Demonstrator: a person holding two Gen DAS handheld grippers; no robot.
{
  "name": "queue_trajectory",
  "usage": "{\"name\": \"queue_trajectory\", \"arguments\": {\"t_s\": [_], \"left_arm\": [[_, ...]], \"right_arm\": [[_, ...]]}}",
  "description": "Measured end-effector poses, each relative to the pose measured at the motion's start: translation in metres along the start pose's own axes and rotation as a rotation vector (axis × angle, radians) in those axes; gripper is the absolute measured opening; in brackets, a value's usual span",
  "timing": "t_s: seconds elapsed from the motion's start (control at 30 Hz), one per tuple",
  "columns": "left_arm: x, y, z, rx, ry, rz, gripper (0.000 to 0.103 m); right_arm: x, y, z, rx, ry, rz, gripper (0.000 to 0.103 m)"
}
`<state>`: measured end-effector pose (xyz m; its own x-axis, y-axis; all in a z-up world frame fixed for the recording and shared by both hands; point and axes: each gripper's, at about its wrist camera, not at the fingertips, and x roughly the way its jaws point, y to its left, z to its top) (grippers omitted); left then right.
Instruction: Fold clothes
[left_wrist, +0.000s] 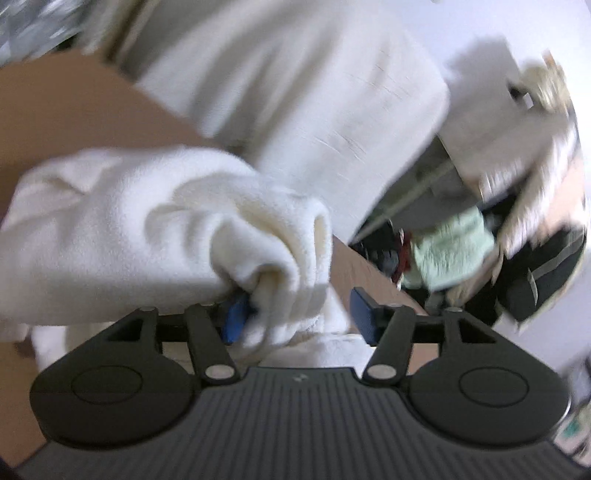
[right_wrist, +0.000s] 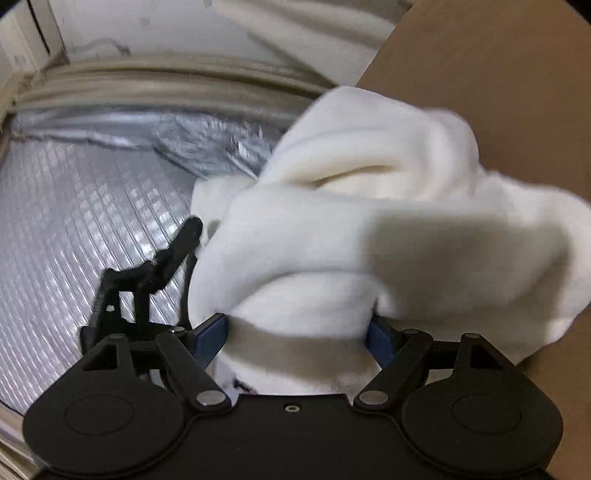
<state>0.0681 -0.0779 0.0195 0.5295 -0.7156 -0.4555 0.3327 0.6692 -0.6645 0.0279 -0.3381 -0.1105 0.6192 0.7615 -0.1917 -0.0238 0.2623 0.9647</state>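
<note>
A white fleece garment (left_wrist: 155, 221) is bunched up and lifted over a brown surface (left_wrist: 66, 110). My left gripper (left_wrist: 299, 306) has a thick fold of it between its blue pads; the left pad is buried in the cloth and the right pad (left_wrist: 364, 317) sits at the fold's edge. In the right wrist view the same garment (right_wrist: 351, 221) fills the gap of my right gripper (right_wrist: 297, 332), whose pads press on it from both sides. The left gripper (right_wrist: 195, 236) shows there too, its tips pushed into the garment's left end.
The brown surface (right_wrist: 498, 92) runs along the right. A silver quilted mat (right_wrist: 74, 221) lies to the left, with a pale ledge (right_wrist: 147, 81) behind it. Blurred clutter, a pale green cloth (left_wrist: 450, 251) and a black bag (left_wrist: 546, 273), sits at the right. More cream fabric (left_wrist: 277, 92) fills the top.
</note>
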Motion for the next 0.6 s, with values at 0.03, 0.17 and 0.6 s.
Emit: {"name": "queue_trajectory", "arguments": {"t_s": [0.03, 0.17, 0.6], "left_arm": [[0.009, -0.014, 0.007, 0.014, 0.015, -0.023, 0.054], [0.052, -0.068, 0.025, 0.041, 0.121, -0.143, 0.036], [0.066, -0.186, -0.033, 0.808, -0.037, 0.216, 0.08]], "right_arm": [[-0.008, -0.003, 0.004, 0.019, -0.024, 0.019, 0.084], [-0.037, 0.001, 0.023, 0.001, -0.083, 0.053, 0.084], [-0.167, 0.024, 0.064, -0.22, -0.312, -0.194, 0.08]]}}
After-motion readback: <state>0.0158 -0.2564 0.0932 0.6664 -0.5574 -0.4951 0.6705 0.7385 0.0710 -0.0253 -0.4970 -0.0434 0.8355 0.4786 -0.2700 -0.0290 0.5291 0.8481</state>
